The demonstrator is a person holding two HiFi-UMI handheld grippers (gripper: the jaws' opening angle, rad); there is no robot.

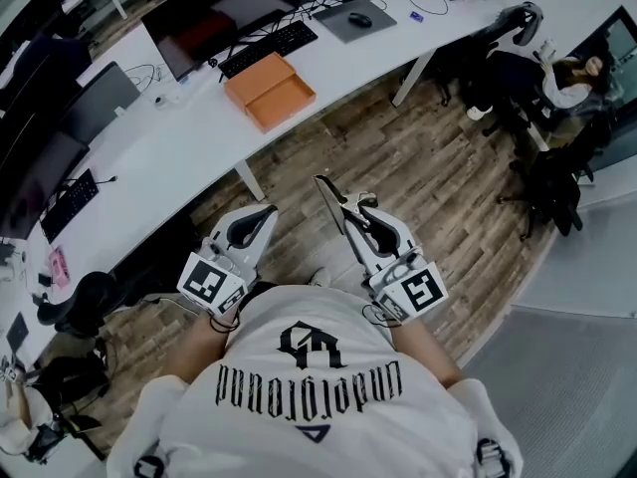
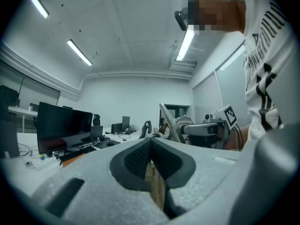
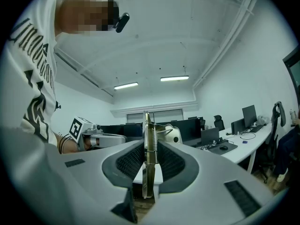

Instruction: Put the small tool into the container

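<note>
The small tool [image 1: 331,203] is a thin metal piece with a spring, and my right gripper [image 1: 360,210] is shut on it. In the right gripper view the tool [image 3: 147,125] stands upright between the dark pads [image 3: 131,161], sticking out above them. My left gripper [image 1: 265,214] is shut with nothing in it; its jaws meet at the tip [image 2: 151,142]. Both grippers are held close to the person's chest, over the wooden floor. The container, an open orange box [image 1: 269,90], lies on the long white desk [image 1: 179,137], well ahead of both grippers.
On the desk are keyboards [image 1: 267,48], monitors [image 1: 95,103], a grey mat with a mouse [image 1: 358,18] and cables. A desk leg [image 1: 249,179] stands ahead of the left gripper. Office chairs and a seated person [image 1: 572,78] are at the far right.
</note>
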